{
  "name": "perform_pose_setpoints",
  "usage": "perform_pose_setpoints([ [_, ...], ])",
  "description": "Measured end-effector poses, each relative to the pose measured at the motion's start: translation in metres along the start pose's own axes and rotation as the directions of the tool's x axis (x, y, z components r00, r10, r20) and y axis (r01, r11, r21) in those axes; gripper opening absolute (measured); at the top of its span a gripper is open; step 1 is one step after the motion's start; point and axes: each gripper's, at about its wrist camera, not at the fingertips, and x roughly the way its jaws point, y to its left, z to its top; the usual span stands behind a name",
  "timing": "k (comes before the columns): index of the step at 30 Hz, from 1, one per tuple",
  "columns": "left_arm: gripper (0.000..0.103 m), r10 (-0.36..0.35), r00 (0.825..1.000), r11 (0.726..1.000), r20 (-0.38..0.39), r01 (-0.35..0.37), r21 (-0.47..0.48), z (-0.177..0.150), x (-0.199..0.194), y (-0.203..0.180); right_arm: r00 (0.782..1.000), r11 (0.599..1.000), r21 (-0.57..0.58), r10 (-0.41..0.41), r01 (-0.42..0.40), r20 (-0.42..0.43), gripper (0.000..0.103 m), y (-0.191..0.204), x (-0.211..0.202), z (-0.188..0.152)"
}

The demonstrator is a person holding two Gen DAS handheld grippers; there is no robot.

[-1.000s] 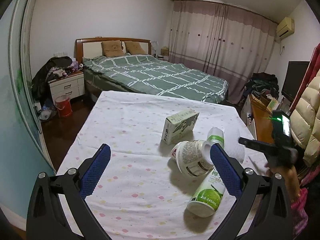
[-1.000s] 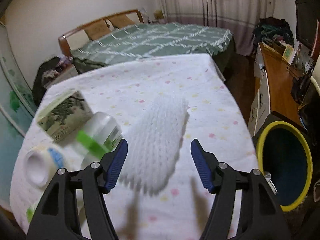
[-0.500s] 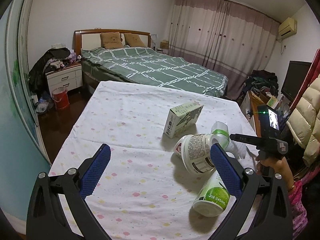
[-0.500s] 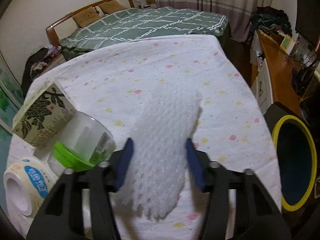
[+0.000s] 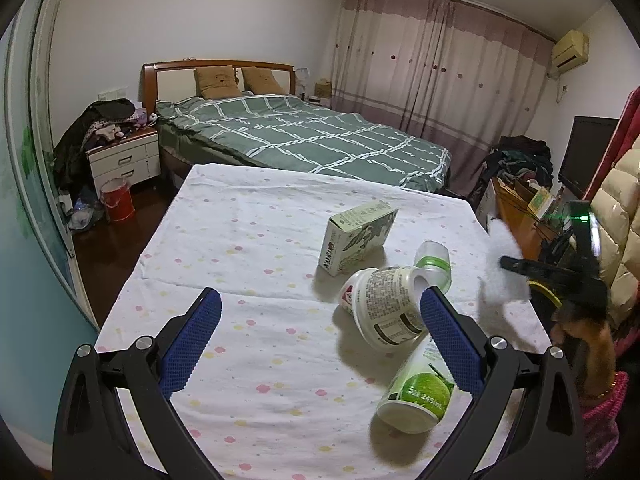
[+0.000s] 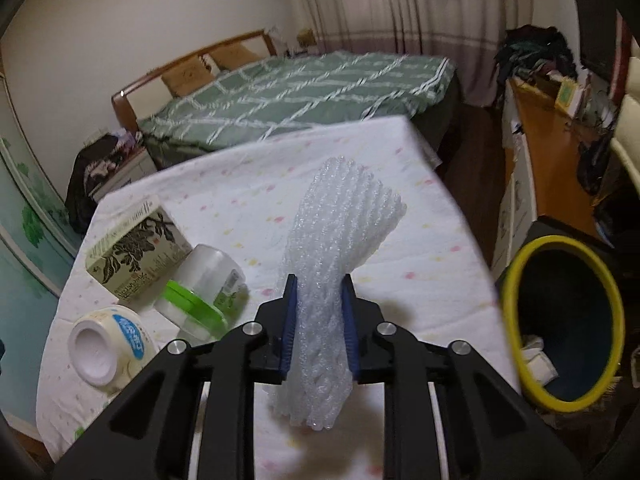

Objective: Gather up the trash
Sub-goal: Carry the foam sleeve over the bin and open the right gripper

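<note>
Foam net (image 6: 332,280) — clenched in right claw (image 6: 319,320), just closed; left claw (image 5: 318,336) released

Far half of table (image 5: 248,216) bare — wide room for gripper there. Near right corner crowded: carton (image 5: 356,236), white tub (image 5: 384,308), green-capped jar (image 5: 434,264), green-label bottle (image 5: 420,392) bunched, touching or just beside. Yellow-rimmed bin (image 6: 564,332) beside table's right edge — mouth unobstructed, desk (image 6: 548,160) behind it

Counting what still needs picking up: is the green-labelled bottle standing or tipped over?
Tipped over: the green-labelled bottle lies on its side on the table.
</note>
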Motion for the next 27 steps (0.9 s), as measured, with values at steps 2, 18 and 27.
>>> perform_pose_setpoints([
  [2, 0.098, -0.005, 1.000, 1.000, 0.000, 0.005, 0.006, 0.000, 0.000, -0.004, 1.000, 1.000, 0.011, -0.009, 0.009, 0.023, 0.020, -0.011, -0.013, -0.002],
  [18, 0.098, -0.036, 0.999, 0.996, -0.013, 0.037, 0.076, -0.001, 0.001, -0.042, 0.958, 0.949, 0.167, -0.280, 0.267, 0.059, 0.024, -0.158, -0.049, -0.022],
  [27, 0.098, -0.059, 0.998, 0.990, -0.031, 0.062, 0.130, 0.000, 0.005, -0.070, 0.947, 0.926, 0.223, -0.319, 0.305, 0.030, 0.042, -0.195, -0.041, -0.034],
])
